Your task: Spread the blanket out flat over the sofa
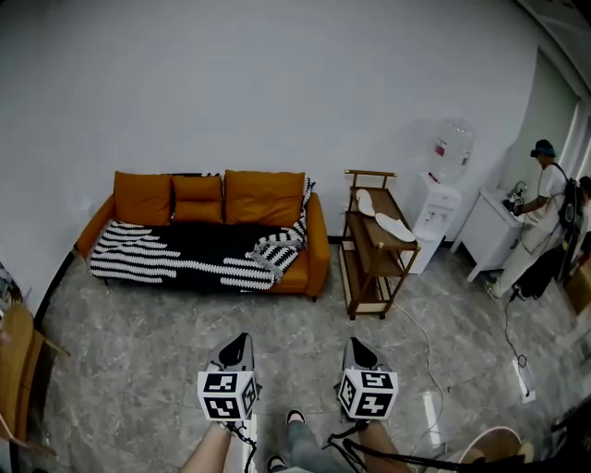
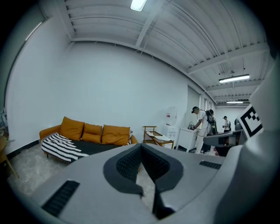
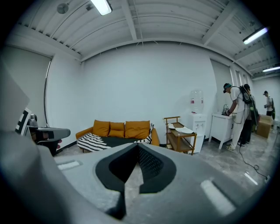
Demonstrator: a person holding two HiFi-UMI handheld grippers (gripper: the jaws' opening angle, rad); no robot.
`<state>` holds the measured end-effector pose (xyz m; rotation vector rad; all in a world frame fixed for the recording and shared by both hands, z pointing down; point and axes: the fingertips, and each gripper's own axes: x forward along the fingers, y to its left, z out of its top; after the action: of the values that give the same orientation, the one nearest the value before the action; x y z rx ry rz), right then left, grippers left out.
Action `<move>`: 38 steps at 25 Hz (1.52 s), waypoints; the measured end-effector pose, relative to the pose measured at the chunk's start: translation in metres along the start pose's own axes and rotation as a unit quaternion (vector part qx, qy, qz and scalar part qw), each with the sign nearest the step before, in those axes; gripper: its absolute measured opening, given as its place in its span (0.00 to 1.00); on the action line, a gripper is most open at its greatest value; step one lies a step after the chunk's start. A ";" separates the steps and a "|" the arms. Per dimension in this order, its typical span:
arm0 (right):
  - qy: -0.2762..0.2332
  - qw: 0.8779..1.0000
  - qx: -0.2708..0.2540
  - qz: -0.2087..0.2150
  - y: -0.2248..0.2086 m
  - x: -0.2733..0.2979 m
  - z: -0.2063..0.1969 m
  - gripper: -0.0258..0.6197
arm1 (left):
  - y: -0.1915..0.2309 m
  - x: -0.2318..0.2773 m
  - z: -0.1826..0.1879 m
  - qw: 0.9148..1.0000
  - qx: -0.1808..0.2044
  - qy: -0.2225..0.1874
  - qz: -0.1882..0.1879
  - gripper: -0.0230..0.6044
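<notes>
orange sofa (image 1: 318, 251) shows everywhere; ceiling lights (image 2: 138, 4) only in gripper views.

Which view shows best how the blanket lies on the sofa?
The head view: it looks down on the blanket, spread over the sofa seat and bunched at the view's right end. The left gripper view shows the blanket low and side-on; the right gripper view shows the blanket small, far off.

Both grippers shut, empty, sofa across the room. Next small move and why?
Probably step toward the sofa: both the left gripper and right gripper are shut, empty and far from it, and the blanket is bunched at its right end in the head view.
</notes>
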<state>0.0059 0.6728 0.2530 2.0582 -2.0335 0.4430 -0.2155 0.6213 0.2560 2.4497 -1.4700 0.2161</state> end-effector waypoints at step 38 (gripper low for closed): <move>-0.011 0.999 -0.024 0.029 -0.084 0.264 0.132 0.05 | 0.045 0.256 0.103 0.998 0.001 -0.032 0.047 0.04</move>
<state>0.0985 0.3805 0.2292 1.9894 -2.1005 0.3781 -0.1355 0.3542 0.2337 2.4127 -1.6150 0.1595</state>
